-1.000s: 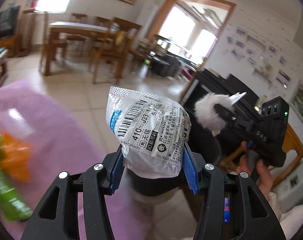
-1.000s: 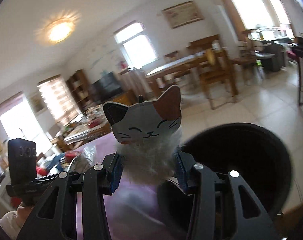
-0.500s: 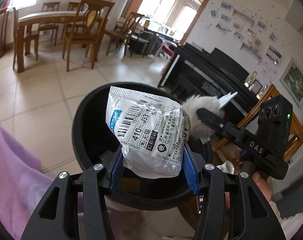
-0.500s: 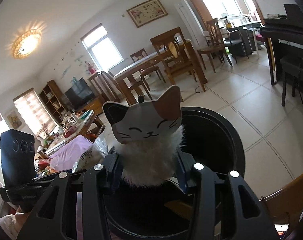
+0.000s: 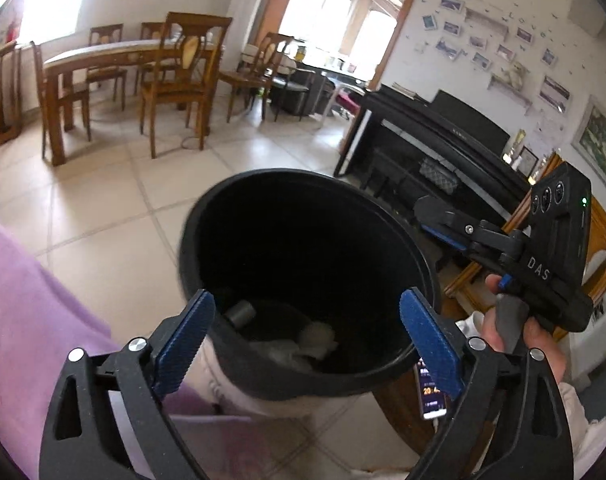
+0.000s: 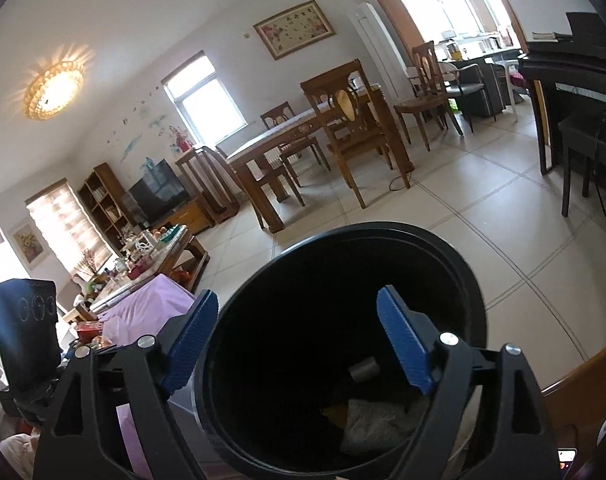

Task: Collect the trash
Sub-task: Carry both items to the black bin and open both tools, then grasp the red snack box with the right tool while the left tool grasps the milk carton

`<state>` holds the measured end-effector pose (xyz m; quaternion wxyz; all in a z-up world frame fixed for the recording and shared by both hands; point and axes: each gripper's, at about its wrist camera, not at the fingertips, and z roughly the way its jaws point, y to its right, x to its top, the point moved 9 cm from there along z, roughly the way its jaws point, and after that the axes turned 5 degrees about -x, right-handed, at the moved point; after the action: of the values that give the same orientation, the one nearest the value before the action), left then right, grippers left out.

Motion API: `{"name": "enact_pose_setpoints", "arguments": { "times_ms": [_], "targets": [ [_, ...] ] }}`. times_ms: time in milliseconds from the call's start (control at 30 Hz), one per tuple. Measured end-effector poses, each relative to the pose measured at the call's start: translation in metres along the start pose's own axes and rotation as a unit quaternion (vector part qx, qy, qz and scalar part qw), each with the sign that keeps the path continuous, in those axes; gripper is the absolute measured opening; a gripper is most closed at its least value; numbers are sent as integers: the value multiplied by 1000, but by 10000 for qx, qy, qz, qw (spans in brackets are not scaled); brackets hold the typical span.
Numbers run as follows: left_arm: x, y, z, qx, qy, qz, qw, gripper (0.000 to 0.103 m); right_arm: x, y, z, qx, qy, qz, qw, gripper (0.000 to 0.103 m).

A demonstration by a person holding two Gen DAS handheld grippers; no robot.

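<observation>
Both grippers (image 5: 303, 344) (image 6: 293, 344) fingers apart, empty, over upright black bin (image 5: 303, 200), mouth up

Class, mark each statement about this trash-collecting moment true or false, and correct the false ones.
1. The left gripper is open and holds nothing. True.
2. The right gripper grips a cat toy. False: it is open and holds nothing.
3. The black bin already has items at its bottom. True: a crumpled bag and a small grey cylinder lie there.
4. The bin stands on the dining table. False: the table is far behind it, across the tiled floor.
5. A purple cloth shows left of the bin. True.
</observation>
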<state>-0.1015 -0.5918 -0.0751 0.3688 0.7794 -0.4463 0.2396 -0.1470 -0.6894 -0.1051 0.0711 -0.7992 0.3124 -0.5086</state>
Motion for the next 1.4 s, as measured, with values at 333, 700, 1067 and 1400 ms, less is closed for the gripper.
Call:
{"name": "enact_pose_setpoints", "arguments": {
  "times_ms": [333, 700, 1067, 1400],
  "targets": [
    [-21, -88, -140, 635, 883, -826, 9906, 96, -21, -83, 19, 403, -378, -662, 9963, 81],
    [-112, -277, -362, 2540, 1810, -2647, 9125, 96, -81, -269, 59, 1510, -1105, -1660, 9682, 91],
    [-162, -380, -410, 2632, 879, -2635, 9239, 97, -127, -453, 136, 2217, -2319, -2339, 9178, 98],
    [-156, -424, -375, 2117, 744, -3500, 9095, 98, -167, -492, 235, 1812, -3657, -1918, 8925, 98]
  ]
}}
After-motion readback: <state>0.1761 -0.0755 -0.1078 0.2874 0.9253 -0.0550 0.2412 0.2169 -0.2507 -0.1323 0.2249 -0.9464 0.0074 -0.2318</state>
